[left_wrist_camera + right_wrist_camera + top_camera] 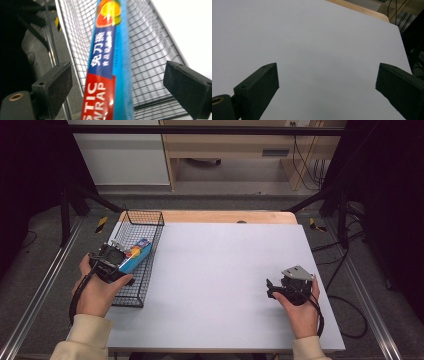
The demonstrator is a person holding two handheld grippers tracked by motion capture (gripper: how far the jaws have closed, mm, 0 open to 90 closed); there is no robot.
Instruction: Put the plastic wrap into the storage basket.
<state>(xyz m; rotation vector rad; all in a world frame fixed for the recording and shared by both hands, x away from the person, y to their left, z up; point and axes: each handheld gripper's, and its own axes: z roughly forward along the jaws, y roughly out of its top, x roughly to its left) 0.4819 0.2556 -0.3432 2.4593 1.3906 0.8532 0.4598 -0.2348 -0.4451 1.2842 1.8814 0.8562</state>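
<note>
Over the wire basket (pixel 131 295) at the table's left edge, the left gripper (pixel 121 251) hovers with jaws apart, clear of the plastic wrap box (pixel 136 257) between them. Its own view reads the lettering: the box (pixel 110 65) lies lengthwise in the basket (pixel 152 55), pointing away. The right gripper (pixel 270 287) rests open on the table (pixel 220 270).

Right tongs (pixel 327 82) over the white surface (pixel 312 37), seen along their own two black jaws.
The jaws stand wide apart with nothing between them; a wooden edge (pixel 362 10) borders the surface at top right, with dark cables (pixel 402 17) beyond.
</note>
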